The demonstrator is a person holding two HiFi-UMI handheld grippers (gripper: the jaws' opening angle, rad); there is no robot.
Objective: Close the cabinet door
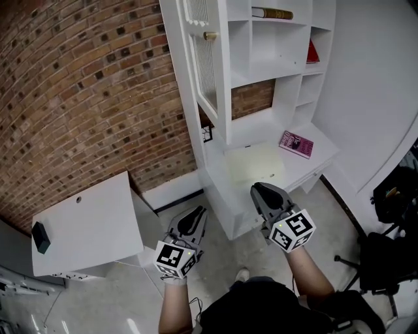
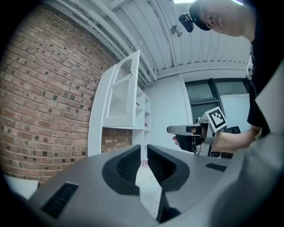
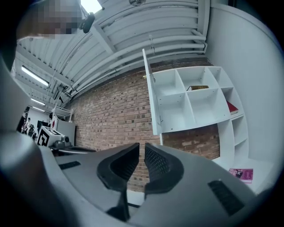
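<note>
The white cabinet (image 1: pixel 274 59) stands against the brick wall, and its upper door (image 1: pixel 208 65) is swung out towards me, with a ribbed panel and a brass knob (image 1: pixel 210 36). The door also shows in the left gripper view (image 2: pixel 122 95) and edge-on in the right gripper view (image 3: pixel 149 93). Both grippers are held low and well short of the cabinet, pointing level at it. My left gripper (image 1: pixel 196 212) (image 2: pixel 144 148) has a narrow gap between its jaws with nothing in it. My right gripper (image 1: pixel 258 188) (image 3: pixel 141 146) has its jaws together and holds nothing.
A pink book (image 1: pixel 296 143) lies on the cabinet's desk shelf (image 1: pixel 255 163). A brown book (image 1: pixel 272 13) and a red one (image 1: pixel 312 52) sit in upper cubbies. A small white table (image 1: pixel 85 225) with a dark block (image 1: pixel 40 237) stands at left. Black gear (image 1: pixel 392 196) stands at right.
</note>
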